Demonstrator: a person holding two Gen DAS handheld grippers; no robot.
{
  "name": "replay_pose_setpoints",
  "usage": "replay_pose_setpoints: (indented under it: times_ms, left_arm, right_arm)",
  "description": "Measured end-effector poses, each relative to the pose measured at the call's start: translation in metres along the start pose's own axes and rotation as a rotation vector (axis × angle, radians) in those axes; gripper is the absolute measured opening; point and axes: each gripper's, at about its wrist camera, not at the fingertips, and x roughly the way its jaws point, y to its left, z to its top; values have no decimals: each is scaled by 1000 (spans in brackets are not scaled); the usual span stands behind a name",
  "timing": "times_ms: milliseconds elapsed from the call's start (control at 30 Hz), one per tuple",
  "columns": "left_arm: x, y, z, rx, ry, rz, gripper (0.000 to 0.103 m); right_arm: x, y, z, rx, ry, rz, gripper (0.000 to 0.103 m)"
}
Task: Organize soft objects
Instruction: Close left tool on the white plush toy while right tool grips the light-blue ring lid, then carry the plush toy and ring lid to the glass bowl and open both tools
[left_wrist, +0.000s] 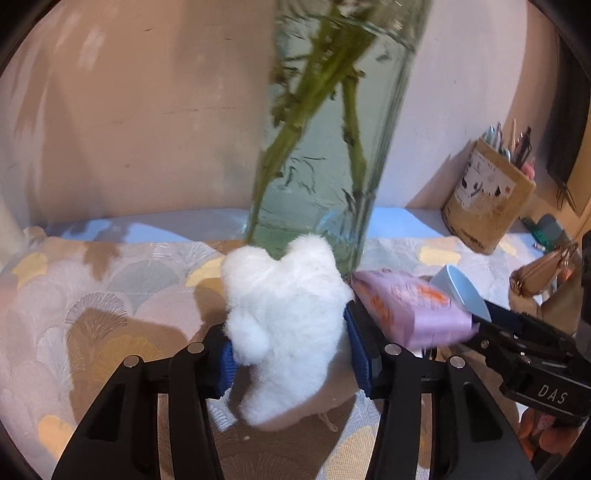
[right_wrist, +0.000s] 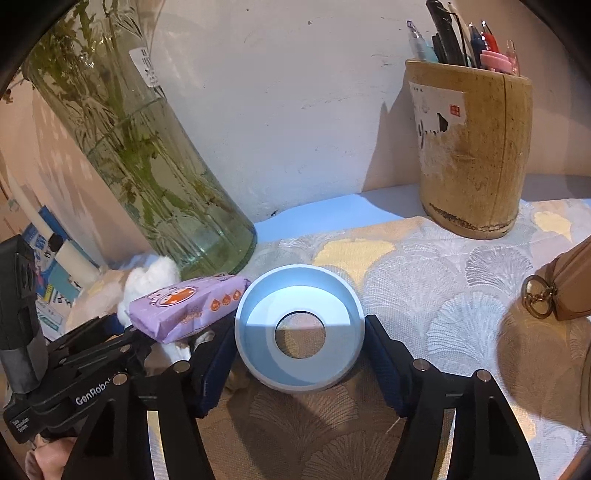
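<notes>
Left wrist view: the left tool (left_wrist: 290, 354) is clenched on a white plush toy (left_wrist: 284, 325), its blue pads pressed into the fluff on both sides, above the fan-patterned cloth (left_wrist: 110, 295) that covers the desk. Directly beyond the plush stands a tall glass vase (left_wrist: 332, 129) of green stems, close enough to block the way forward. To the right, a purple tissue pack (left_wrist: 410, 310) sits just beside the plush, with the pale blue ring (left_wrist: 461, 291) and the black right tool (left_wrist: 517, 343) behind it. Far right, a bamboo pen holder (left_wrist: 487, 195) stands against the wall, and a tan pouch (left_wrist: 543, 269) lies near the edge.

Right wrist view: the right tool (right_wrist: 300, 354) grasps the pale blue ring (right_wrist: 300, 328), one finger on each side of its rim, the patterned cloth (right_wrist: 443, 288) showing through its centre hole. To the left, the purple tissue pack (right_wrist: 188, 306) lies just beside the ring, resting over the left tool (right_wrist: 110, 332), with the white plush toy (right_wrist: 147, 280) behind it. The glass vase (right_wrist: 147, 155) leans large at far left; the pen holder (right_wrist: 472, 155), full of pens, stands far right by the wall. A tan pouch (right_wrist: 565, 288) with a brass ring sits at the right edge.
</notes>
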Motion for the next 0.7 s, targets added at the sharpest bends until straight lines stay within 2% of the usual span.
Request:
replay_pose_setpoints:
  times_ms: [200,400,533,700]
  left_arm:
    - [-4,5,-1,-39,-24,40,47]
    - [-7,10,0,-60,-40,89,47]
    - [-6,18,0,-104,-34,108,47]
    - [-18,17,-2,-112,-77,179,47]
  right_arm:
    - [-3,3,-1,-9,-9,3,66]
    - [-14,7,-2,-24,-56,-51,66]
    - [-29,12,-4,-48,-136,-94,66]
    - [-59,39,-17,-175,-292,-132,66]
